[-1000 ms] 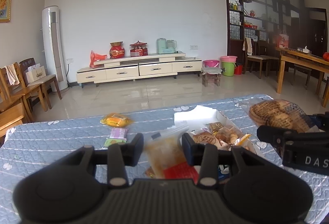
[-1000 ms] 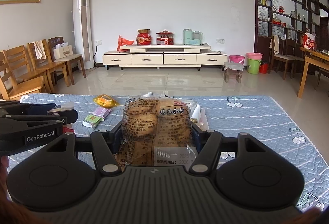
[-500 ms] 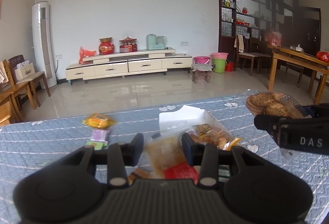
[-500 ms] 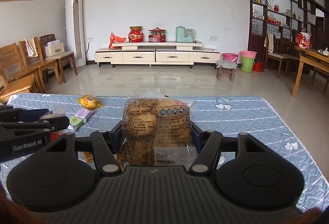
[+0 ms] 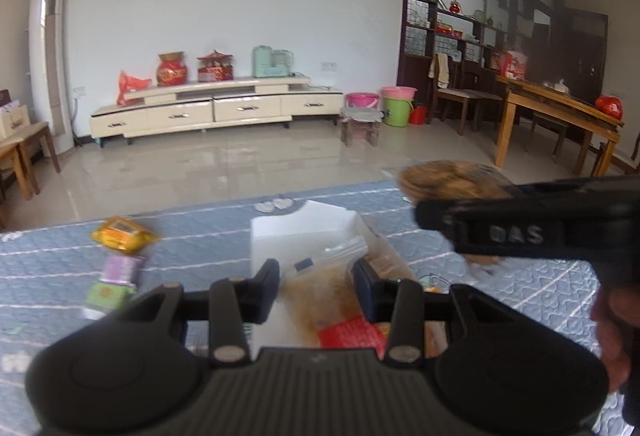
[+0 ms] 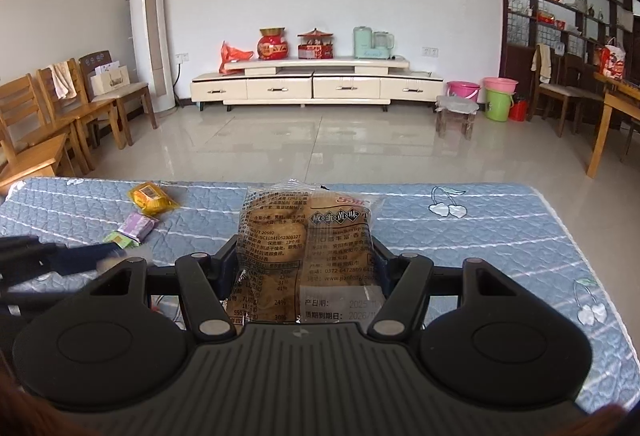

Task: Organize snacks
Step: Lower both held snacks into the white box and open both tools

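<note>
The right gripper (image 6: 306,268) is clamped on a bun bag (image 6: 306,248), a clear wrapper standing upright between the pads, its back panel of small black print and a date label facing the camera, with round golden-brown buns showing through and a red-and-yellow logo at the top right. The bag is held above the blue quilt (image 6: 480,236), over its middle part, and its crimped top edge rises clear of the fingers (image 6: 228,268). The left gripper (image 5: 316,288) grips a second, smaller bag (image 5: 320,300), clear and crumpled, with pale brown contents and a red label at its lower end; the view is blurred, so the print cannot be read. Just beyond that bag stands a white box (image 5: 304,232), open at the top, with more wrapped snacks at its right side. Toward the quilt's far left corner lie three small packets in a row: a yellow one (image 6: 150,198) nearest the far edge, then a purple one (image 6: 138,225), then a green one (image 6: 120,238), each close beside the next. A bare hand (image 5: 612,332) shows at the right edge of the left view.
</note>
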The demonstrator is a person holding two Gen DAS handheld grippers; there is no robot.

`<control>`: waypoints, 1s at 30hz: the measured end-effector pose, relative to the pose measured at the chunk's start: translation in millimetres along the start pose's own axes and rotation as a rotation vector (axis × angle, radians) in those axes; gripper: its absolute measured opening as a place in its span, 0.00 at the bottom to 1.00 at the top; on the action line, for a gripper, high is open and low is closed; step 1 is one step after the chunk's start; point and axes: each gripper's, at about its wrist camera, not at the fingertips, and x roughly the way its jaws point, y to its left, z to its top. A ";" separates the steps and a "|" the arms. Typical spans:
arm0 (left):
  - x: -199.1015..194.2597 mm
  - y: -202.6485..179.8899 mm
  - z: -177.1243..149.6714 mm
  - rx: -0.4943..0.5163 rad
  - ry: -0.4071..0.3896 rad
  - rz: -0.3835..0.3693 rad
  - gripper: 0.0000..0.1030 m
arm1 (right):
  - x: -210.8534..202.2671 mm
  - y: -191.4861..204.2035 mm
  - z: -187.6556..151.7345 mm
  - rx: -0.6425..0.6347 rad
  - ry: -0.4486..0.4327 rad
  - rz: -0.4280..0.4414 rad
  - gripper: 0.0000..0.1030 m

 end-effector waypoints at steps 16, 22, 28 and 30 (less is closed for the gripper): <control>55.3 -7.8 -6.4 -0.045 0.009 -0.090 0.68 | 92.0 -21.2 23.4 0.025 0.086 0.057 0.77; 38.5 24.5 -9.1 -0.062 -0.007 0.011 0.74 | 102.6 -12.1 24.1 0.006 0.046 0.058 1.00; 12.0 61.1 -15.5 -0.104 -0.010 0.081 0.75 | 68.7 -2.5 21.1 0.014 -0.007 0.030 1.00; 1.1 69.6 -18.8 -0.099 -0.019 0.119 0.75 | 51.2 2.9 16.3 0.005 -0.030 0.023 1.00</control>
